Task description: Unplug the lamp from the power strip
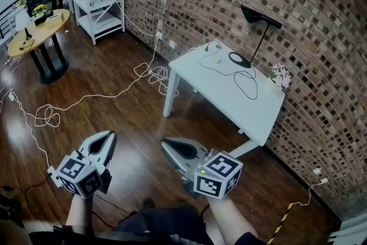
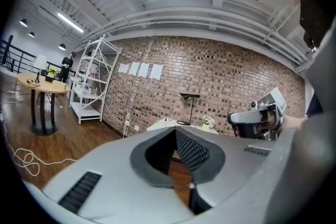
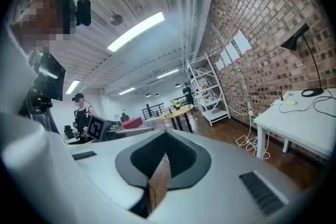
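The black desk lamp [image 1: 259, 15] with its round base stands at the back of the white rectangular tabletop [image 1: 252, 109], against the red brick wall [image 1: 321, 54]. Its thin black cord [image 1: 246, 82] loops loosely across the tabletop towards a small white block [image 1: 215, 59] near the far corner, probably the power strip. That slack suggests the plug can be pulled without tugging the lamp.

Both claws hang low and well apart from the tabletop, so the approach is not yet made. The left claw [image 1: 109, 135] is closed on nothing, and so is the right claw [image 1: 164, 144].

A small potted flower [image 1: 281, 74] sits just beside the lamp. White cables [image 1: 152, 73] coil on the dark wooden floor [image 1: 114, 117] along the way and could snag a foot.
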